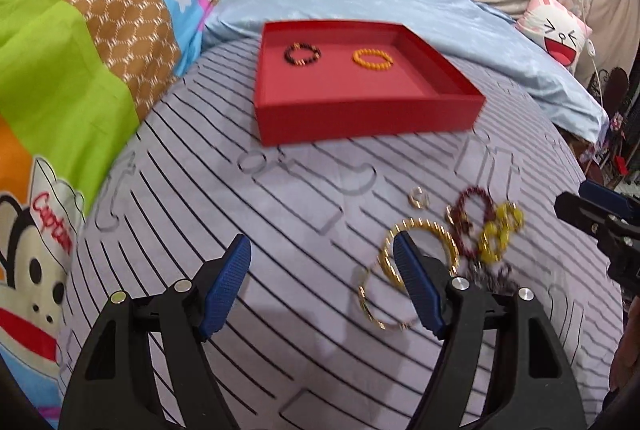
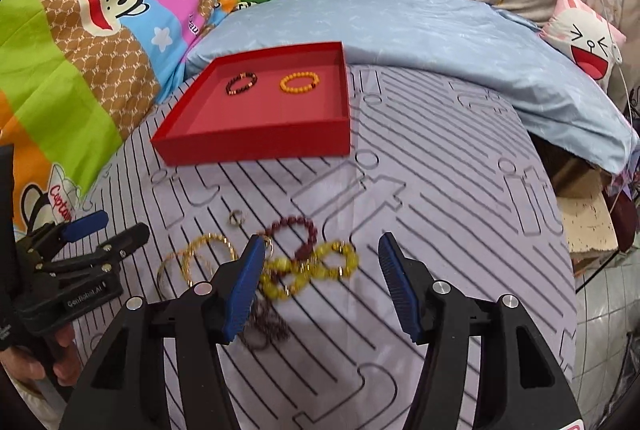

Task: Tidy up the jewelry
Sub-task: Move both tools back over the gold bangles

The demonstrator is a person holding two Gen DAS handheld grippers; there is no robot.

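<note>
**K:** Left wrist view: left gripper (image 1: pixel 322 256) has its jaws apart with nothing between them, hanging over the striped bedsheet (image 1: pixel 248 230) just beside the loose pile. Its right finger overlaps the gold bangle (image 1: pixel 420 254) in the picture; I can't tell if it touches.

**R:** Right wrist view matches. Right gripper (image 2: pixel 322 256) also has its jaws apart and holds nothing. The yellow bead bracelet (image 2: pixel 316 270) sits between its fingers in the picture, below the tips.

**K:** Step?

**R:** I'd call it mid-task, lining up for the next pick. Red tray (image 2: pixel 256 145) already holds two: a dark bead bracelet (image 2: pixel 241 83) and an orange bead bracelet (image 2: pixel 299 82), lying side by side and apart. Left on the sheet: bangle, yellow beads, maroon bead bracelet (image 2: pixel 294 232), a small ring (image 2: pixel 236 217), a dark tangled chain (image 2: pixel 266 326).

**K:** Next move needs?

**R:** Separation. Yellow and maroon strands overlap and the chain lies under them. Pinch one strand only, or two will probably come up.

**K:** Handling?

**R:** Beads are round and glossy, and the strands are floppy. Bangle is a thin rigid hoop lying flat on soft cloth, so likely hard to get under. Tray is stiff, matte, low-walled.
</note>
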